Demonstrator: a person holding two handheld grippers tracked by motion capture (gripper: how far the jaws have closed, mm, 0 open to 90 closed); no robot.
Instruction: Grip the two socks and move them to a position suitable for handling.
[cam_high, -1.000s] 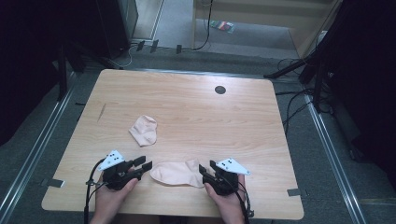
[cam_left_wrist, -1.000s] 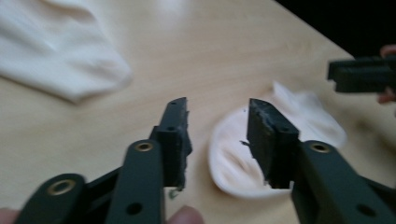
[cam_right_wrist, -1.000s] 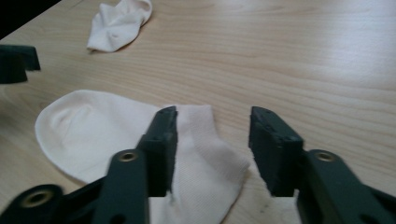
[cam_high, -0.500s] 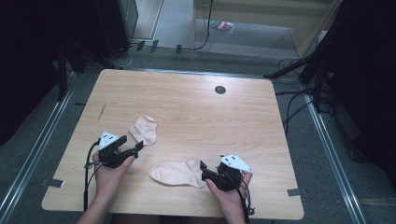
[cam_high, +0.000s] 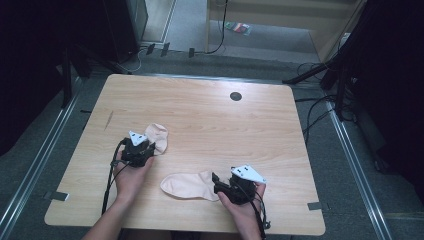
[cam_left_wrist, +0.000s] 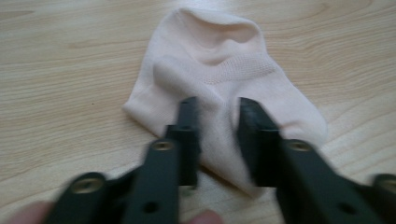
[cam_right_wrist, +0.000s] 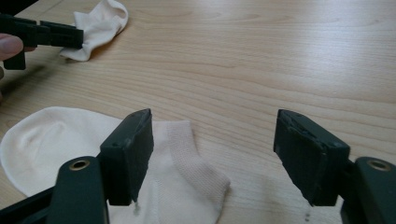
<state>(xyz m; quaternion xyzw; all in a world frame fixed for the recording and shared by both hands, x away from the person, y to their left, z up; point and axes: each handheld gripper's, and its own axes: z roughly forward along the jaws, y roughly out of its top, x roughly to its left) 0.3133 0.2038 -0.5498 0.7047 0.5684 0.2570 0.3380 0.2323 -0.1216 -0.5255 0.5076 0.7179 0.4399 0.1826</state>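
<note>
Your left gripper (cam_left_wrist: 217, 135) has just been closing, and it now pinches a fold of the far sock (cam_left_wrist: 219, 74), which lies on the counter (cam_high: 240, 125) beyond the near sock (cam_high: 190, 184). Your right gripper (cam_right_wrist: 212, 154) is released, its jaws wide over the cuff of the near sock.

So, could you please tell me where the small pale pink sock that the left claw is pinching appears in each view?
High view: small pale pink sock lies left of centre, at the left claw.
Left gripper view: it sits in the middle, fabric pinched between the jaws.
Right gripper view: top left corner.
Shared landmark: the light wooden table.
</note>
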